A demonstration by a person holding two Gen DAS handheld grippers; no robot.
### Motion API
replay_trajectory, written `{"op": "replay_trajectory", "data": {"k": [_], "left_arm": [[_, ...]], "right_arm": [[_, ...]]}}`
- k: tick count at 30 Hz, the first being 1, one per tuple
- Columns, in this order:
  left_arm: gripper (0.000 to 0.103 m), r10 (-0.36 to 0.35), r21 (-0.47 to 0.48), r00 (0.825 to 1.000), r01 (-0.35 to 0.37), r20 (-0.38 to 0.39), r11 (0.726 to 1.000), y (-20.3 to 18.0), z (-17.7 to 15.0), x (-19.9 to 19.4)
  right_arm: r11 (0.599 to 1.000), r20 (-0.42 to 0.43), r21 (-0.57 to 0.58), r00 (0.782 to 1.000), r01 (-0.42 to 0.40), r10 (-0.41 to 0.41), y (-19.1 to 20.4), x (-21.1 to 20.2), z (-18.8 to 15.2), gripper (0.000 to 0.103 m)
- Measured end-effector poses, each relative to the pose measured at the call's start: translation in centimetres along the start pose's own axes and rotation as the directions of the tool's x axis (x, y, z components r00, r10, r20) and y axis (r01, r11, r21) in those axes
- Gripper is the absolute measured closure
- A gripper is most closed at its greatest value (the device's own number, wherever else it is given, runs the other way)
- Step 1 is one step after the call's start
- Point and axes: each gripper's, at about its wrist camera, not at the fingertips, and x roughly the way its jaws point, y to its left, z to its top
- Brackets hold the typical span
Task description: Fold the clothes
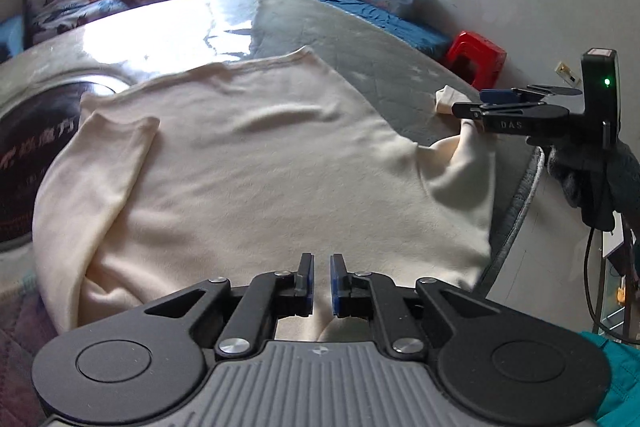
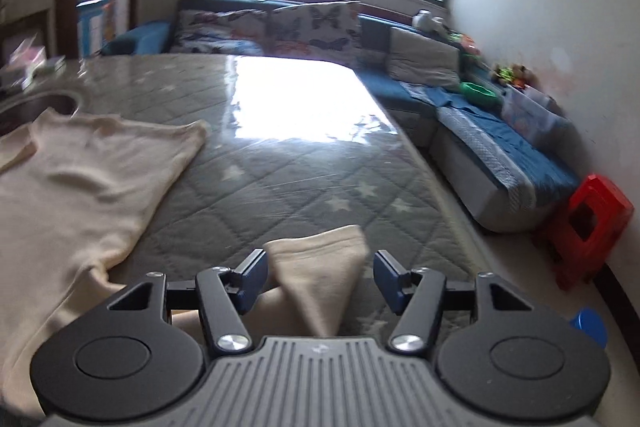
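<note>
A cream long-sleeved top (image 1: 248, 163) lies spread on the grey quilted mattress (image 1: 384, 67). One sleeve (image 1: 116, 163) is folded in over the body on the left. My left gripper (image 1: 321, 275) hovers over the near hem, its jaws a narrow gap apart with nothing between them. My right gripper (image 2: 320, 275) is open, and the other sleeve's cuff (image 2: 320, 267) lies between its fingers, untouched. In the left wrist view the right gripper (image 1: 468, 103) sits at the right, over that sleeve (image 1: 460, 163). The top's body (image 2: 80, 187) shows at the left of the right wrist view.
A dark round patch (image 1: 36, 155) with printed letters lies on the mattress at the left. A blue sofa with butterfly cushions (image 2: 280, 27) lines the far side. A red stool (image 2: 588, 223) stands by the wall. The mattress edge (image 1: 520, 195) runs close on the right.
</note>
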Motion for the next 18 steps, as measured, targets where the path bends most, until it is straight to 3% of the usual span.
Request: {"op": "replay_trajectory", "data": {"k": [5,11,18], "left_arm": [[0.089,-0.009,-0.008,1.0,0.009,0.009,1.0,-0.1,-0.5,0.0],[0.083,-0.016,-0.016,1.0,0.017,0.025,1.0,-0.3,-0.8,-0.1],[0.078,-0.029,-0.031,0.999,0.03,0.039,0.999,-0.1,-0.8,-0.2]], "right_arm": [[0.996,-0.03,-0.06,0.998,0.06,-0.062,0.5,1.1,-0.5,0.037],[0.989,-0.046,0.033,0.989,0.143,-0.141,-2.2,1.3,-0.9,0.035],[0.947,-0.084,0.129,0.955,0.294,-0.285,-6.8,0.8,-1.2,0.035]]}}
